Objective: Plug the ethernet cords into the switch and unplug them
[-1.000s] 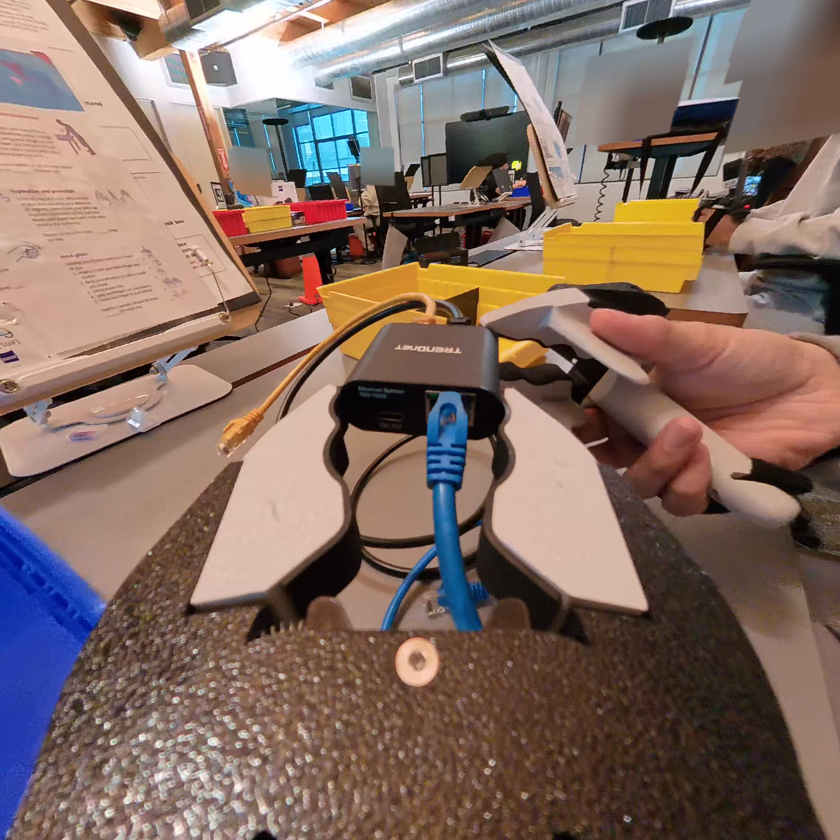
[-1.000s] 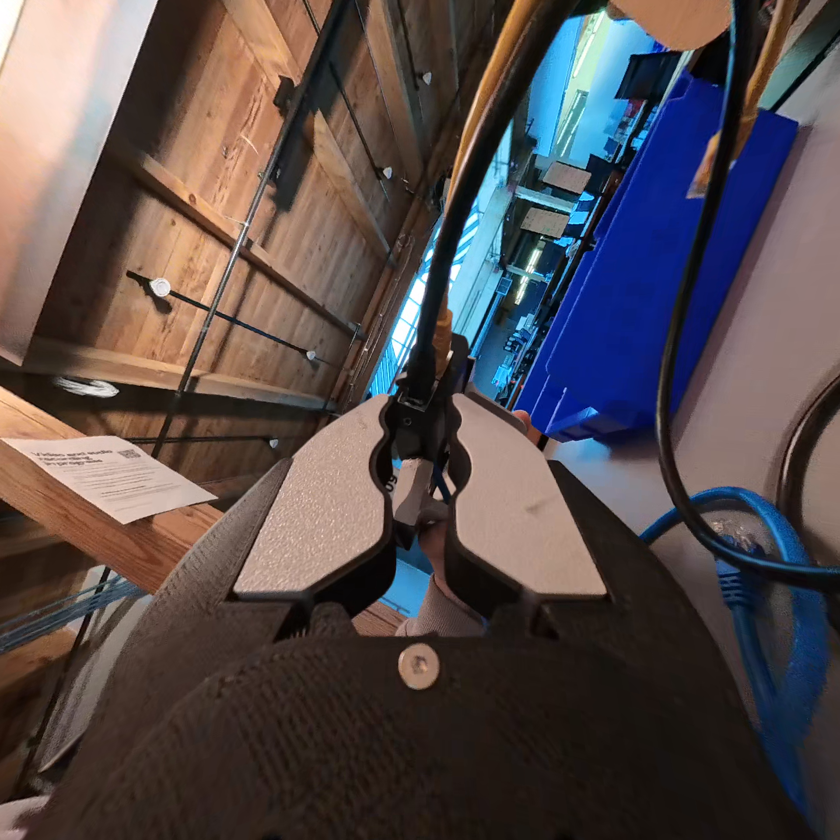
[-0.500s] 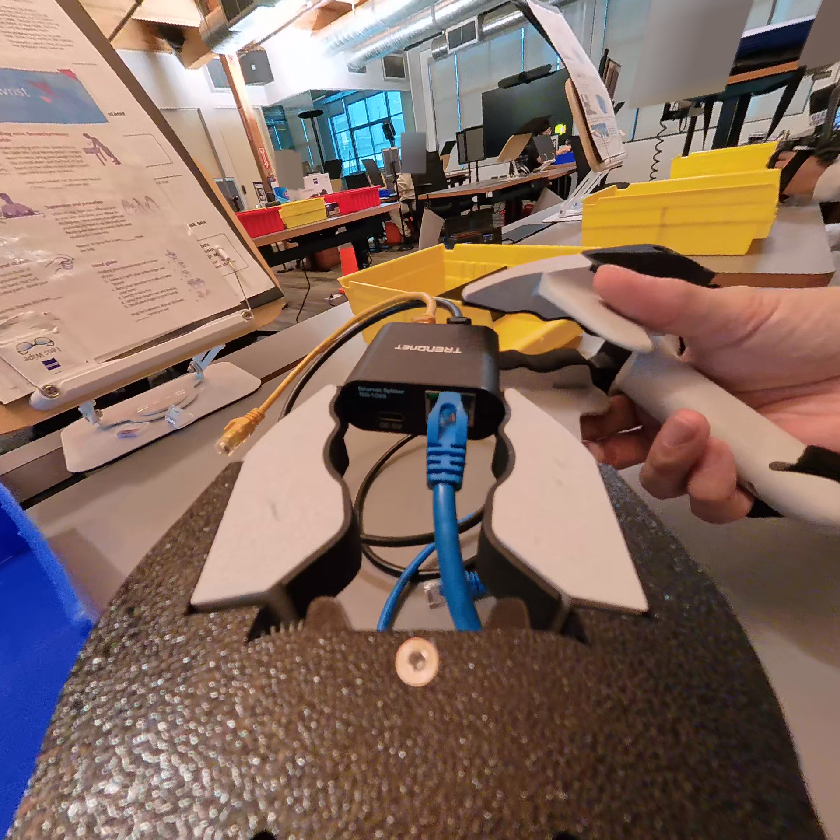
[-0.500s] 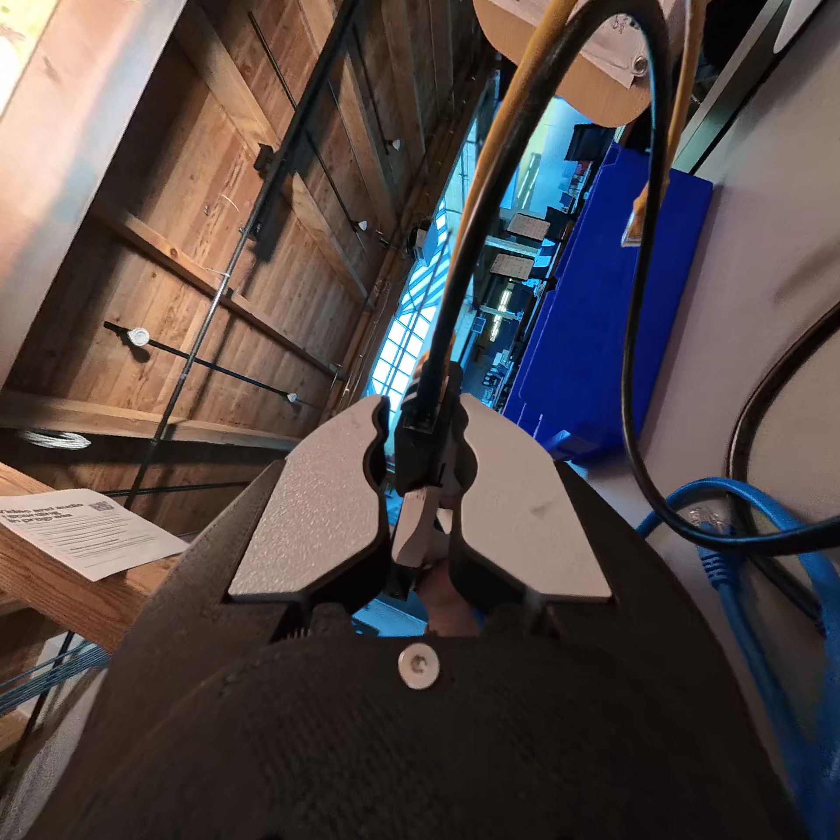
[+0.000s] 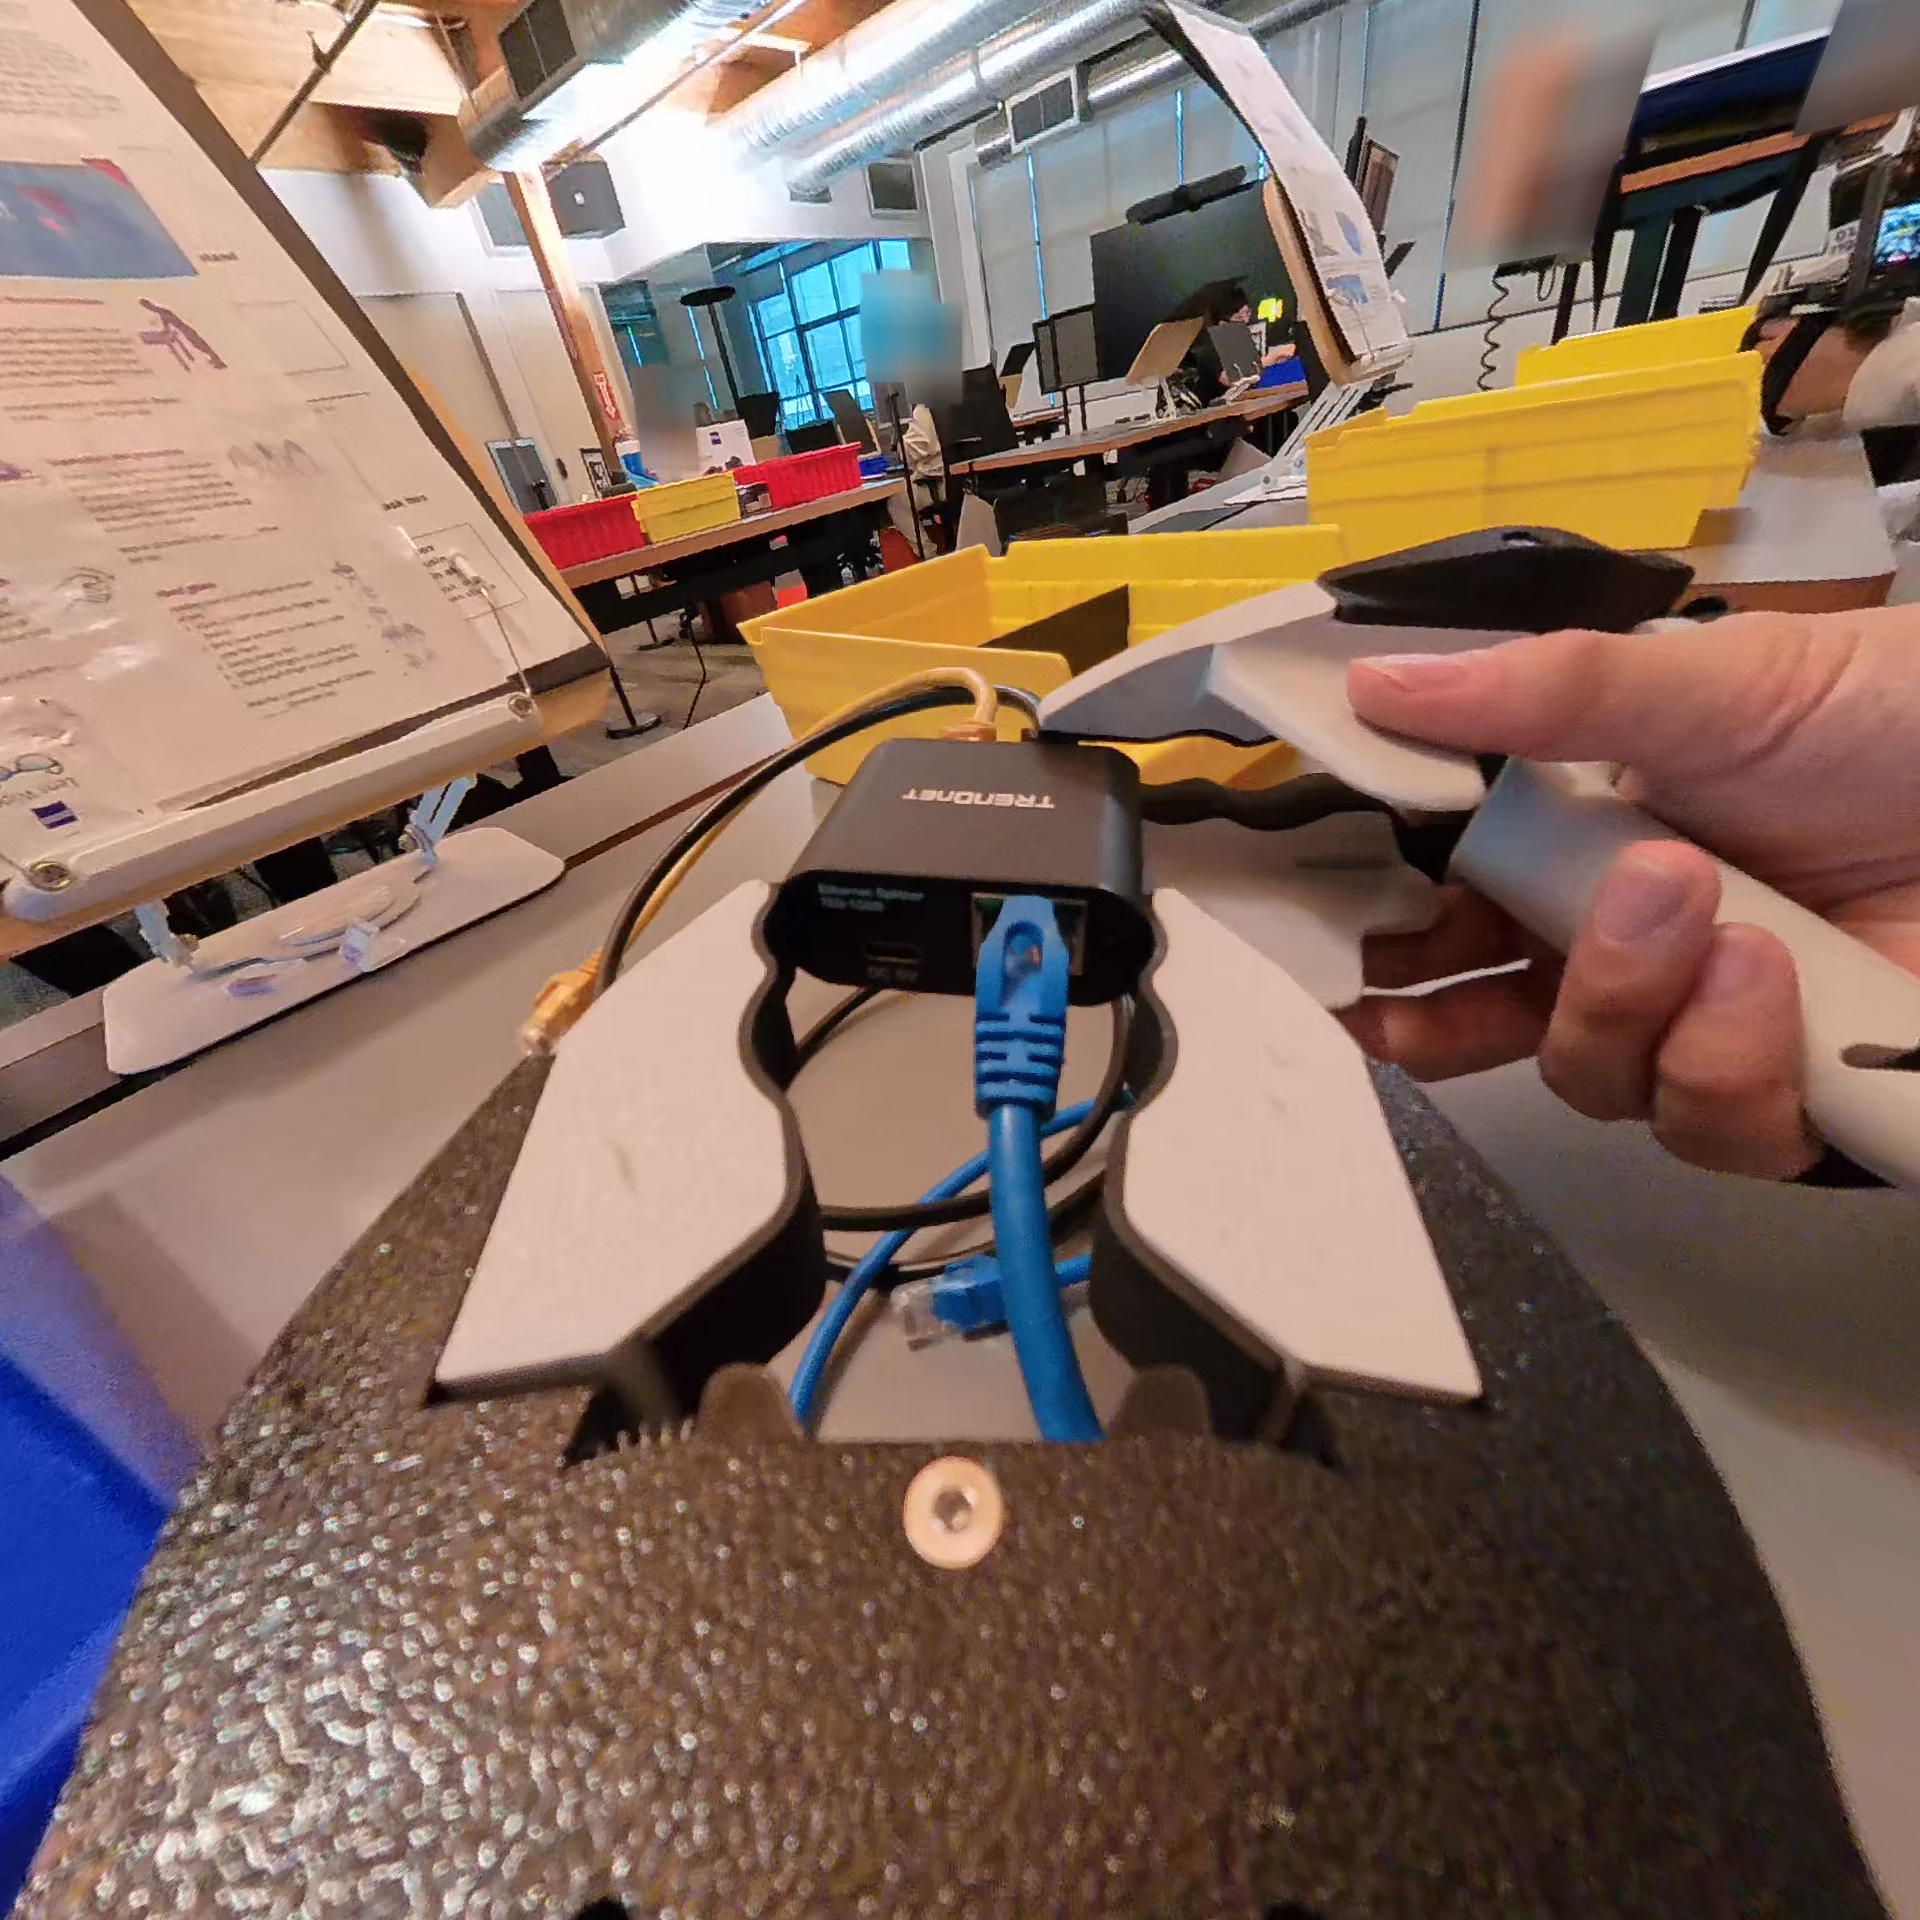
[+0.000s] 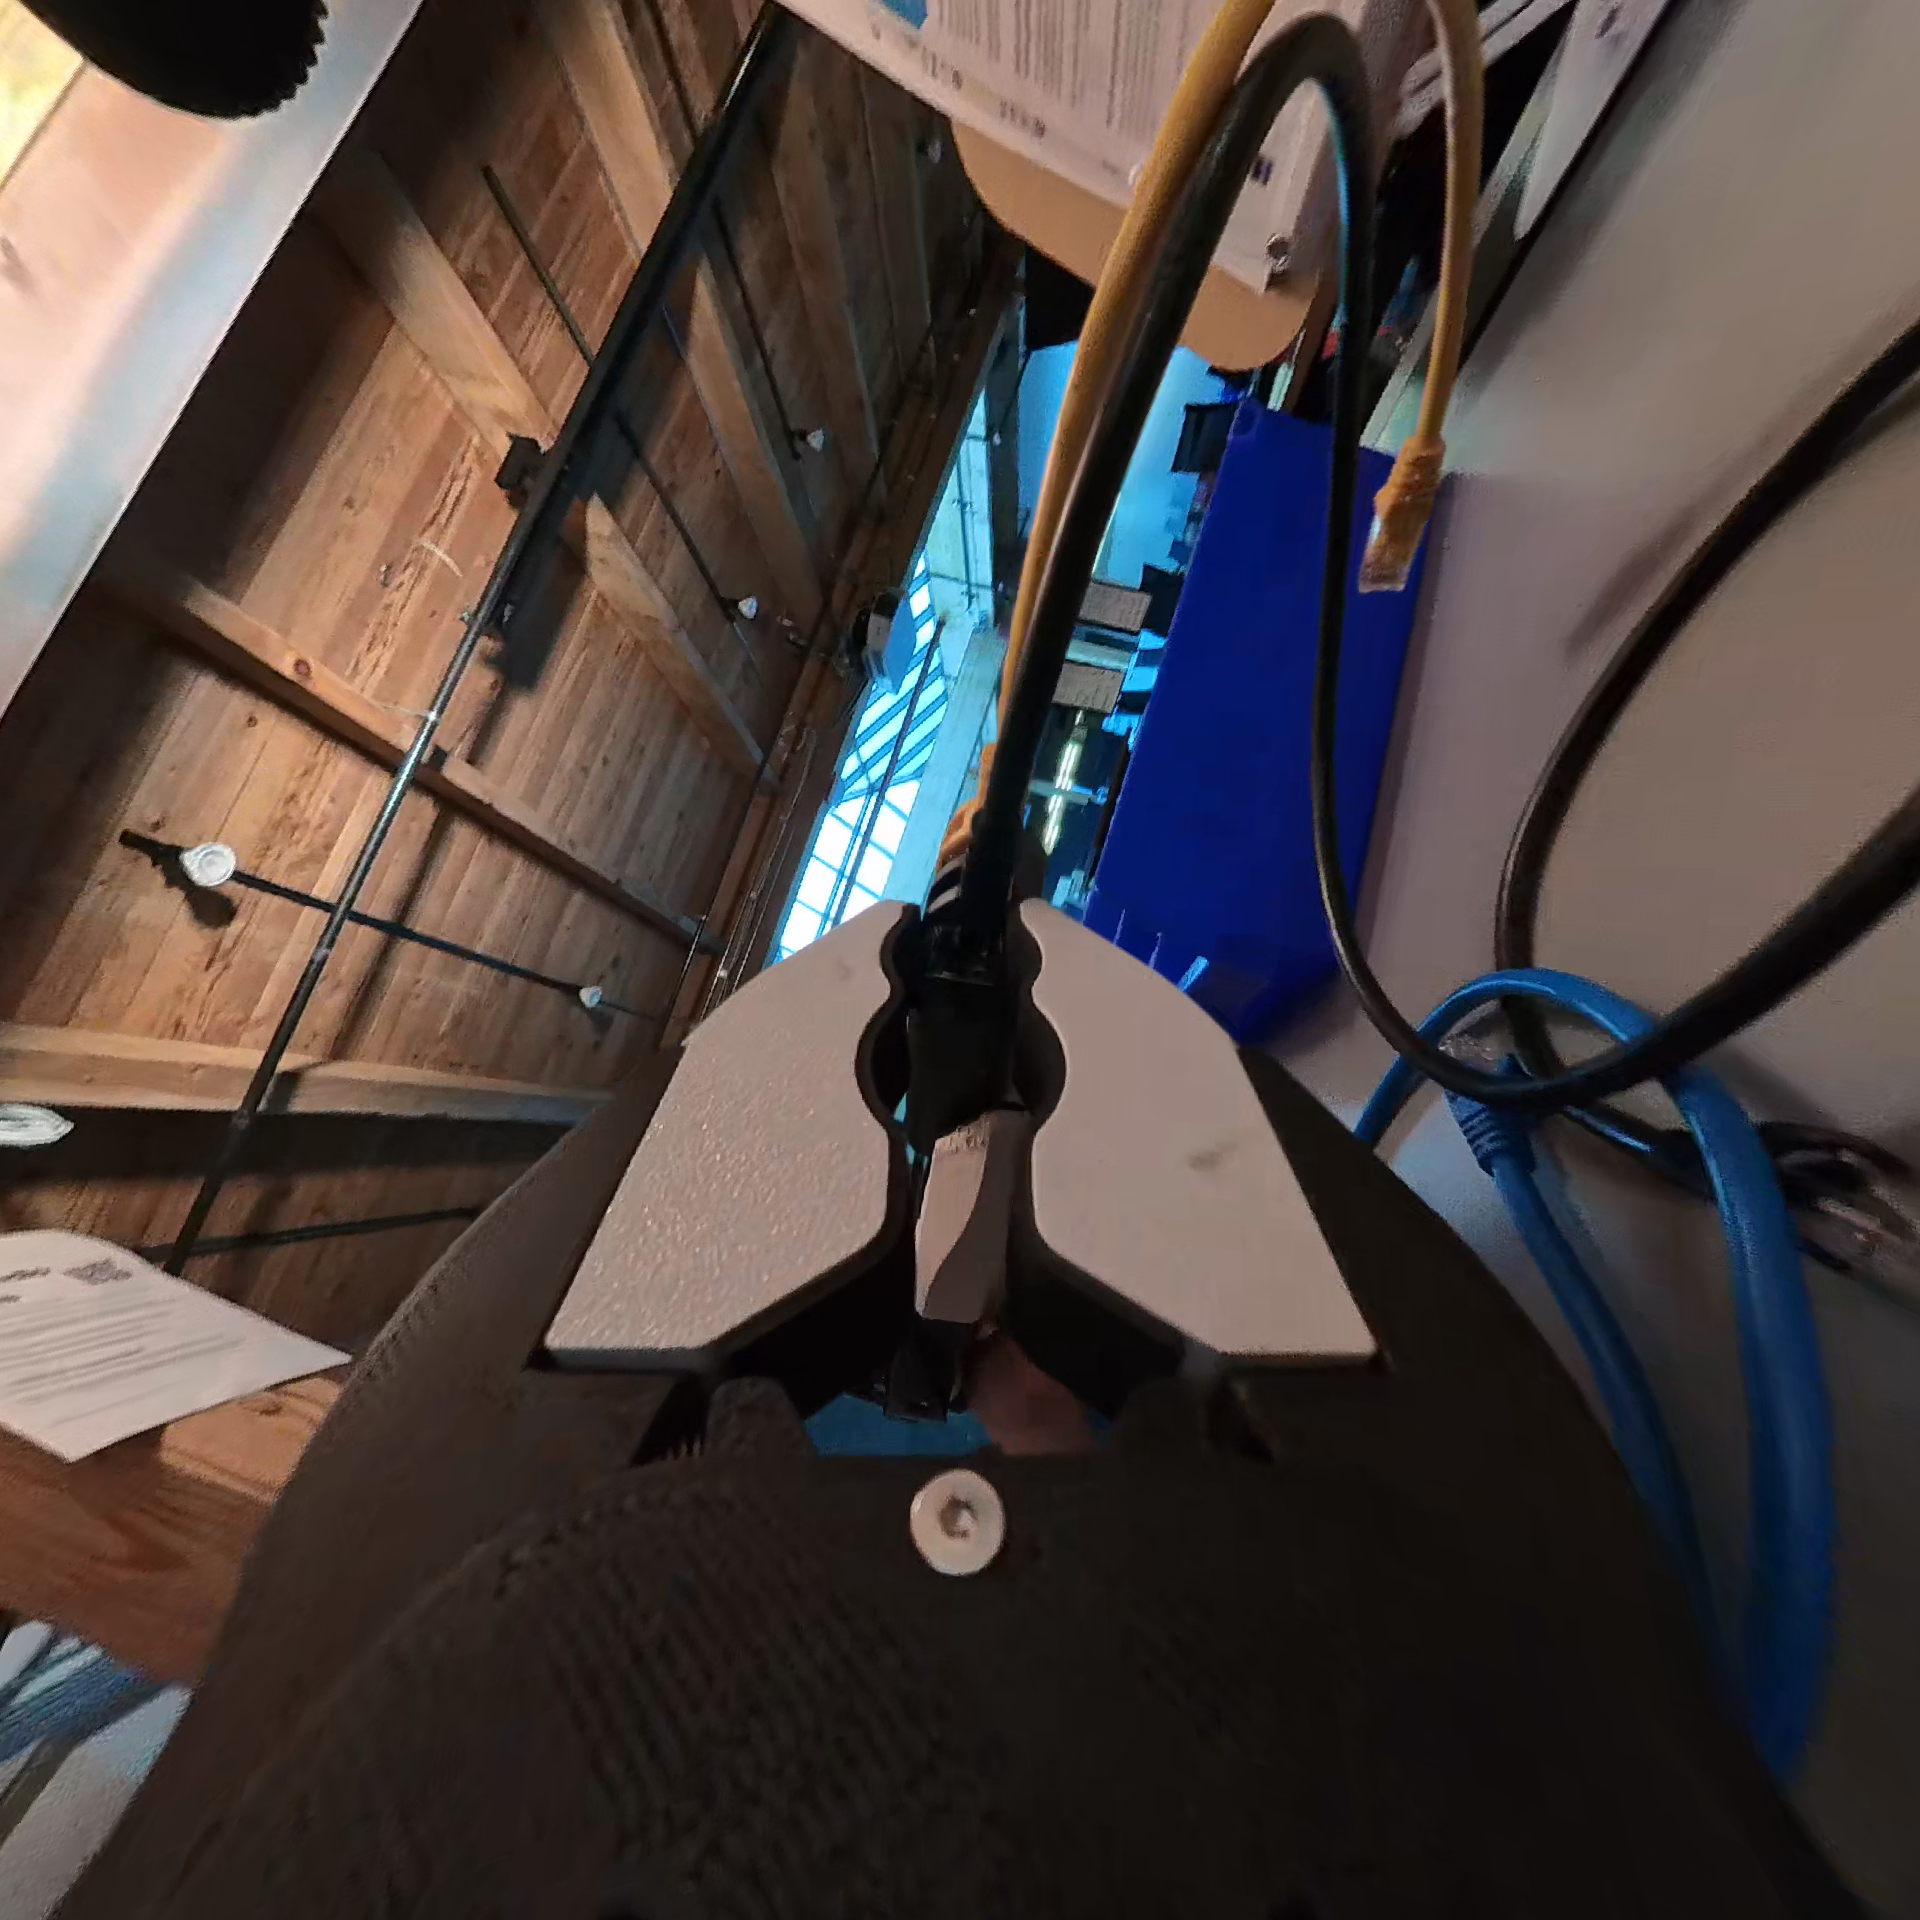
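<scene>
In the left wrist view my left gripper (image 5: 961,940) is shut on the black switch (image 5: 977,831) and holds it by its sides above the grey table (image 5: 343,1122). A blue ethernet cord (image 5: 1023,1174) is plugged into its front right port. A yellow cord (image 5: 665,894) and a black cord (image 5: 727,821) run from the switch's back. My right gripper (image 5: 1049,717), held in a hand, reaches to that back side. In the right wrist view, my right gripper (image 6: 961,925) is shut on the black cord's plug (image 6: 951,1049). I cannot tell whether the plug sits in its port.
A tilted document stand (image 5: 239,540) is at the left, a yellow bin (image 5: 914,655) stands behind the switch and a blue bin (image 5: 52,1538) is at the near left. The yellow cord's free plug (image 6: 1397,520) hangs loose. Blue cord loops (image 6: 1683,1299) lie on the table. Only a small space, under 4 cm, lies between the two pairs of fingers.
Both grippers keep their holds. The right gripper has rolled and shifted a little with the black plug, and the black and yellow cords have swung across its view.
</scene>
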A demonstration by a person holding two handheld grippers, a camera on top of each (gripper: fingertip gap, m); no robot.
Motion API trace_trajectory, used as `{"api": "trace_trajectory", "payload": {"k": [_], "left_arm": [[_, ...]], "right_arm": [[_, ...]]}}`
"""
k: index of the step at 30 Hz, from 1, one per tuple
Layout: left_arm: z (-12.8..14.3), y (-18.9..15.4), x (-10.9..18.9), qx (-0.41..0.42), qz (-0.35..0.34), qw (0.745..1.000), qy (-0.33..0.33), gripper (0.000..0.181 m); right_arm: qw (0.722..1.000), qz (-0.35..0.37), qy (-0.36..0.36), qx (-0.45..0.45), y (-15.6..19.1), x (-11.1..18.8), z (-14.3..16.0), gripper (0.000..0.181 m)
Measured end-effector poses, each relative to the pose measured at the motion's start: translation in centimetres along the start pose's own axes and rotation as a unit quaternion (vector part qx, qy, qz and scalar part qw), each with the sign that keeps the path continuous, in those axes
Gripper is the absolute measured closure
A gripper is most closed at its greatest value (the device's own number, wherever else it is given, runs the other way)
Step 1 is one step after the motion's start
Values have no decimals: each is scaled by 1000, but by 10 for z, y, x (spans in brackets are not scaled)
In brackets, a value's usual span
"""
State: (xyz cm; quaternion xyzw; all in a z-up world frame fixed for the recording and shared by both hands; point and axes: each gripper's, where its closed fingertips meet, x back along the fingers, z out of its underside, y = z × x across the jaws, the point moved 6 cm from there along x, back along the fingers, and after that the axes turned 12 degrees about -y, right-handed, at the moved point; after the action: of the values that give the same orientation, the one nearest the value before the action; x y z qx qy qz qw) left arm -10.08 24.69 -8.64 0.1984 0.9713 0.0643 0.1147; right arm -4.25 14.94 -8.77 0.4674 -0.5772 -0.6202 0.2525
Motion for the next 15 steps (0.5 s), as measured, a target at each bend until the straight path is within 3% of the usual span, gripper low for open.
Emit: {"api": "trace_trajectory", "payload": {"k": [8,15], "left_arm": [[7,-8,-12,35,35,999,-19,120],[2,-9,9,46,111,992,-35,120]], "right_arm": [[998,18,-54,6,2,13,-5,167],[997,7,-70,4,9,29,23,167]]}}
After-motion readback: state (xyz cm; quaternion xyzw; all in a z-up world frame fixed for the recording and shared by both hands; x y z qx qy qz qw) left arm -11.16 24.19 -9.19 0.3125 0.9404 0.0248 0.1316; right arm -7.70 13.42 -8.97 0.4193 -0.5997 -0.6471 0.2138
